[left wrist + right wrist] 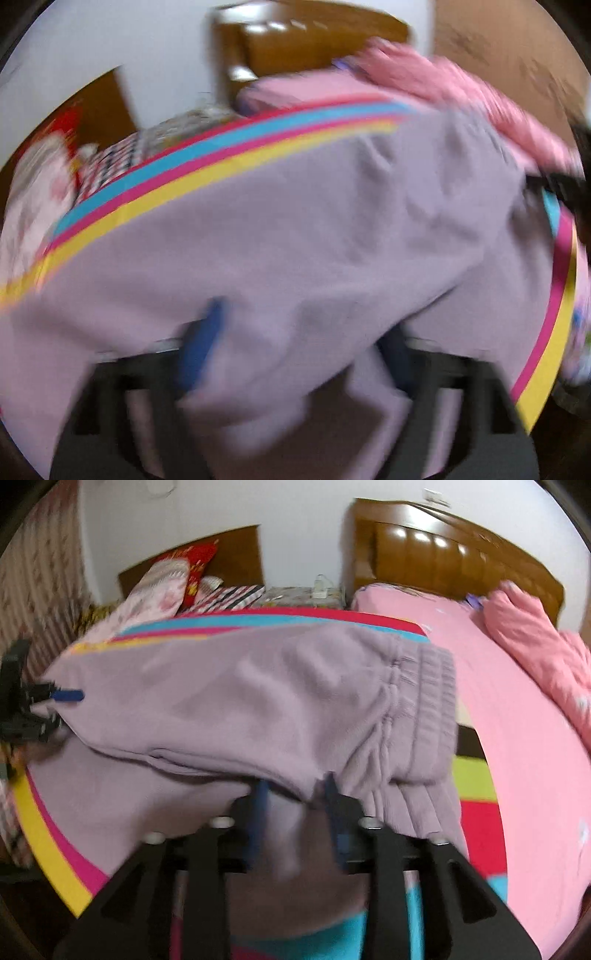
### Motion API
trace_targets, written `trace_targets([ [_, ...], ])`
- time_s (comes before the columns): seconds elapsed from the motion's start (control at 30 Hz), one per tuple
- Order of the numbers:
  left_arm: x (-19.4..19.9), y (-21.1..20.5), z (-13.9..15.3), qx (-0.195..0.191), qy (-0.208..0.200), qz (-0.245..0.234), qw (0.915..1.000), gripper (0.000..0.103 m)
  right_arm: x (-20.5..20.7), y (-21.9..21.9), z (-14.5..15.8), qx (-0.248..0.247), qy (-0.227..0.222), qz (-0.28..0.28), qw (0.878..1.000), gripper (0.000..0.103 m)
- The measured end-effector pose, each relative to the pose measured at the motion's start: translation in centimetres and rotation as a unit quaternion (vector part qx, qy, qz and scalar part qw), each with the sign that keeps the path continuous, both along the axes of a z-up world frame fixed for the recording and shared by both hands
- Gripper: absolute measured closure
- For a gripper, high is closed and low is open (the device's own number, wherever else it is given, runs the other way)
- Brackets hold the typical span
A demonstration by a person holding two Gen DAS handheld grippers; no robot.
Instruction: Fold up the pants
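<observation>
One pair of lilac pants [236, 701] lies doubled over on a round table [44, 845] with rainbow-striped edging, the ribbed waistband [428, 716] toward the right in the right wrist view. Two grippers work it, one at each end of the folded stack. The right gripper [295, 805] has its blue fingers [258, 812] apart around the near edge of the cloth just beside the waistband; fabric sits between them, but the pads do not look pressed on it. The left gripper [295, 354] stands wide, its fingers [201, 347] partly under a drape of the pants, with blur hiding whether anything is pinched; in the right wrist view it shows at the far left edge, by the leg end.

My reading is that a fold has just been laid down and both grips are off. Next, I judge, comes taking a fresh hold on one end and carrying it across for the second fold, keeping the layers aligned.

Behind stand two beds, one with a pink sheet [509, 738].
</observation>
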State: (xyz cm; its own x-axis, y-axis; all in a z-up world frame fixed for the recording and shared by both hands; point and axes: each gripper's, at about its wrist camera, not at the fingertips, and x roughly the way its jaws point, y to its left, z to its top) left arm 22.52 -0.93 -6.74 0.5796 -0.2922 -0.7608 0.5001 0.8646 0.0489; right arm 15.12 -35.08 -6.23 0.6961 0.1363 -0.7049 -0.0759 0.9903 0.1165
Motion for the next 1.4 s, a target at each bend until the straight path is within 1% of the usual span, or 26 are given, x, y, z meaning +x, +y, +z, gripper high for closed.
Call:
trace_targets([
  [0.03,-0.4,0.5,0.6,-0.024,-0.001,0.015,0.9996,0.013,-0.8,-0.5,0.5,0.025,-0.01,-0.025,0.999,0.031],
  [0.07,-1.6,1.1,1.0,-0.057,0.001,0.026,0.998,0.01,-1.6,-0.9,0.5,0.052,-0.016,-0.037,0.998,0.031],
  [0.1,-2.5,1.8,1.4,-0.091,0.002,0.037,0.9951,0.005,-2.2,-1.6,0.3,0.096,-0.019,-0.052,0.994,0.032],
  [0.13,-3.5,2.6,1.7,-0.141,0.005,0.055,0.9885,0.004,-2.5,-2.1,0.1,0.129,-0.018,-0.065,0.989,0.034],
  [0.17,-4.1,3.1,1.6,-0.176,0.013,0.068,0.9819,0.004,-2.6,-2.4,-0.2,0.152,-0.017,-0.072,0.986,0.039],
  [0.23,-4.7,4.2,0.9,-0.235,0.055,0.089,0.9663,0.004,-2.3,-3.0,-0.9,0.2,-0.012,-0.083,0.976,0.044],
  [0.27,-4.7,4.5,0.3,-0.253,0.075,0.098,0.9596,0.004,-2.0,-3.0,-1.1,0.212,-0.011,-0.088,0.973,0.046],
  [0.33,-4.7,4.4,-0.7,-0.272,0.093,0.105,0.9521,0.004,-0.8,-3.5,-1.5,0.226,-0.003,-0.112,0.968,0.047],
  [0.47,-4.6,3.9,-1.6,-0.276,0.111,0.112,0.9481,0.004,1.4,-4.9,-2.0,0.249,0.022,-0.151,0.957,0.047],
  [0.5,-4.5,4.2,-1.7,-0.276,0.112,0.111,0.9482,0.004,2.2,-5.2,-2.1,0.25,0.029,-0.157,0.955,0.047],
  [0.53,-4.5,3.9,-1.9,-0.274,0.114,0.11,0.9485,0.004,2.7,-5.3,-2.1,0.25,0.027,-0.158,0.955,0.047],
  [0.6,-4.8,5.0,-2.5,-0.276,0.119,0.11,0.9476,0.004,3.7,-5.8,-1.9,0.247,0.021,-0.165,0.954,0.047],
  [0.63,-4.9,5.2,-2.7,-0.279,0.119,0.111,0.9465,0.004,4.3,-6.2,-2.1,0.251,0.025,-0.17,0.953,0.047],
  [0.7,-5.5,6.2,-2.5,-0.286,0.119,0.112,0.9443,0.004,4.4,-6.7,-2.6,0.257,0.025,-0.176,0.95,0.054],
  [0.73,-5.6,6.5,-2.5,-0.29,0.12,0.115,0.9426,0.004,4.5,-6.6,-2.7,0.244,0.028,-0.173,0.954,0.066],
  [0.77,-5.6,6.6,-2.6,-0.293,0.12,0.119,0.9412,0.004,4.2,-6.5,-2.8,0.224,0.03,-0.176,0.958,0.082],
  [0.8,-5.6,6.9,-2.6,-0.296,0.119,0.124,0.9395,0.004,3.2,-6.7,-3.0,0.217,0.026,-0.18,0.959,0.086],
  [0.87,-5.6,7.4,-2.5,-0.304,0.119,0.135,0.9354,0.004,2.0,-7.2,-2.8,0.241,-0.006,-0.18,0.954,0.088],
  [0.93,-5.7,8.1,-2.4,-0.309,0.114,0.154,0.9317,0.005,1.2,-7.3,-2.3,0.238,-0.026,-0.179,0.954,0.088],
  [1.07,-5.3,9.0,-2.2,-0.309,0.112,0.186,0.9258,0.005,0.4,-7.0,-1.8,0.236,-0.039,-0.179,0.954,0.088],
  [1.1,-5.0,9.0,-2.2,-0.304,0.115,0.195,0.9254,0.008,0.4,-7.1,-1.7,0.238,-0.041,-0.178,0.954,0.088],
  [1.17,-4.4,9.1,-2.2,-0.298,0.119,0.214,0.9227,0.011,0.0,-7.4,-1.5,0.25,-0.046,-0.178,0.951,0.088],
  [1.23,-3.7,9.3,-2.1,-0.301,0.124,0.234,0.9161,0.013,-0.4,-7.6,-1.3,0.257,-0.05,-0.174,0.949,0.088],
  [1.33,-2.9,9.8,-2.1,-0.299,0.125,0.264,0.9085,0.026,-0.1,-7.5,-1.2,0.255,-0.048,-0.174,0.95,0.088],
  [1.37,-2.7,10.1,-2.1,-0.299,0.124,0.278,0.9046,0.037,-0.1,-7.5,-1.3,0.254,-0.046,-0.174,0.95,0.088],
  [1.4,-2.5,10.3,-2.2,-0.297,0.123,0.287,0.9024,0.05,-0.1,-7.5,-1.5,0.255,-0.044,-0.175,0.95,0.088],
])
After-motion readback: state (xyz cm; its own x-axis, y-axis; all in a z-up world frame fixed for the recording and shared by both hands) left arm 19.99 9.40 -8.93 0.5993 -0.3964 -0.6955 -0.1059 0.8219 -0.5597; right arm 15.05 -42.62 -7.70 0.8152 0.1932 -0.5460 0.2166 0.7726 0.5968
